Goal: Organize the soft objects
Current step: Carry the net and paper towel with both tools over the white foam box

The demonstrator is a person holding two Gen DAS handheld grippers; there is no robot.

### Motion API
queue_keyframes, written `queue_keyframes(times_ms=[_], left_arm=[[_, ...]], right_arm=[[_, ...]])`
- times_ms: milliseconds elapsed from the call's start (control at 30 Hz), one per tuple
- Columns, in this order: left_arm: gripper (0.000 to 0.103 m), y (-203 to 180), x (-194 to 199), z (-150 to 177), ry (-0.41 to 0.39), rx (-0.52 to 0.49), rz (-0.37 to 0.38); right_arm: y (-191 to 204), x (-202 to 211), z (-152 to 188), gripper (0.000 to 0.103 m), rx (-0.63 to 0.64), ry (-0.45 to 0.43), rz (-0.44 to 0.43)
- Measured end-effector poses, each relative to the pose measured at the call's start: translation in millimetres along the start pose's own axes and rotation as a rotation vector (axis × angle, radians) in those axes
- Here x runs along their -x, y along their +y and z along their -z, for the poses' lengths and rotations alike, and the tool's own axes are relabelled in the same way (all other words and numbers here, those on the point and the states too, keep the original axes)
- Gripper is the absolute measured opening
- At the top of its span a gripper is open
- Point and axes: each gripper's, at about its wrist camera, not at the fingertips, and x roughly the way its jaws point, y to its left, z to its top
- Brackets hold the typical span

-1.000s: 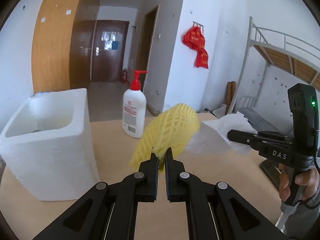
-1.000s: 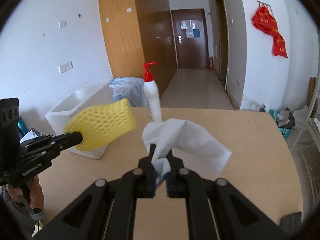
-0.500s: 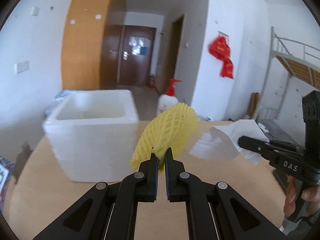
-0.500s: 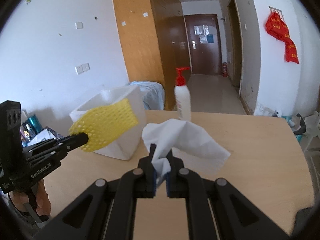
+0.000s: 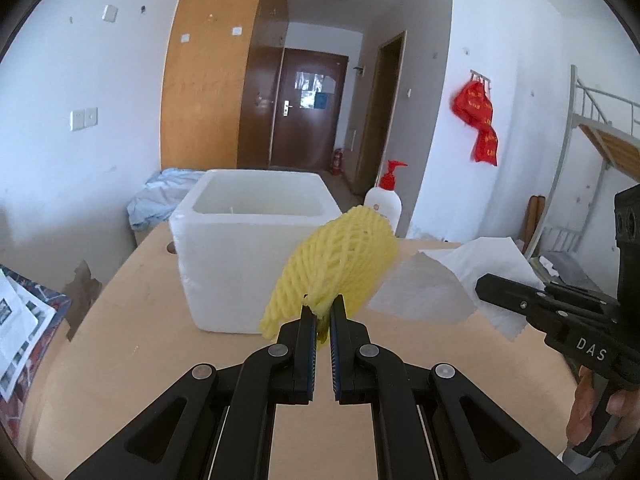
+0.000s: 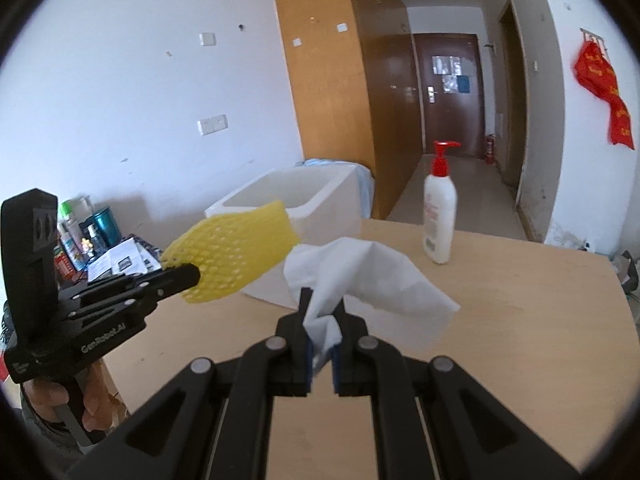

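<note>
**Both soft things held above the table, box just ahead**

Our left gripper (image 5: 323, 312) is closed on the lower edge of the yellow foam net (image 5: 336, 268). Our right gripper (image 6: 322, 312) pinches a bunched corner of the white tissue (image 6: 368, 272). Both hang in the air over the wooden table (image 5: 132, 344), near the white foam box (image 5: 240, 248). We judge both are very light and limp, so an edge grip is enough, but the tissue may tear if pulled.
</note>
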Motion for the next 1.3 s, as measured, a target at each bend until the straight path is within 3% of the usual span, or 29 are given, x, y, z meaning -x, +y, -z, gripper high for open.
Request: queue_keyframes(times_ms=[500,900,1300], left_arm=[[0.006,22,19,-12,-0.065,0.026,-0.053],[0.006,37,15,-30,-0.094,0.040,-0.123],[0.006,43,4,-60,-0.136,0.027,-0.140]], right_arm=[[29,-7,-29,0.009,0.076,-0.045,-0.032],[36,-12,-48,0.009,0.103,-0.078,-0.044],[43,-19,-79,0.009,0.147,-0.130,-0.052]])
